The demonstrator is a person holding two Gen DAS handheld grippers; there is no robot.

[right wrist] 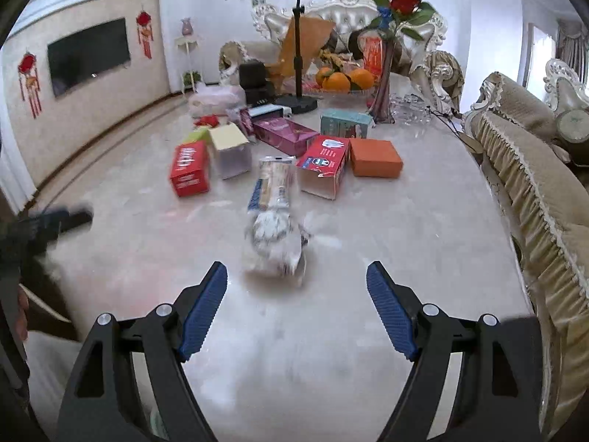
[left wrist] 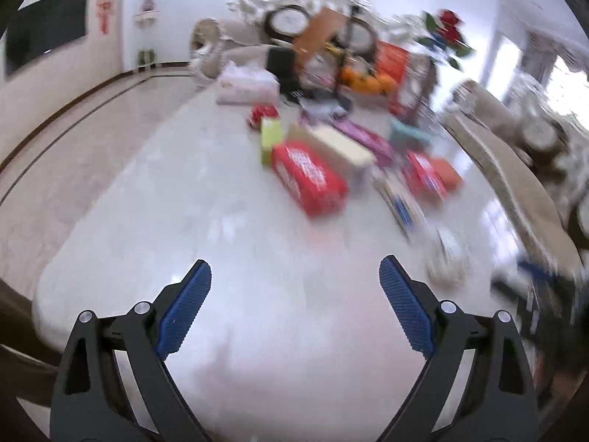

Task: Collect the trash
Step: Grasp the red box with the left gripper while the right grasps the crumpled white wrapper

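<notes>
My left gripper and right gripper both spread wide, empty. Crumpled wrapper lies on marble table, just ahead of right fingers. Risk: flimsy wrapper slides off pads, bumps red box.

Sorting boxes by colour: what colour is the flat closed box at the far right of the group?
Orange box, plain on top; clearest in the right wrist view.

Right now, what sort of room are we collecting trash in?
Most likely a home living room. A wall-mounted TV hangs to the left, ornate sofas ring a pale marble-look table, and a fruit bowl of oranges sits beside scattered cartons such as the red box.
</notes>
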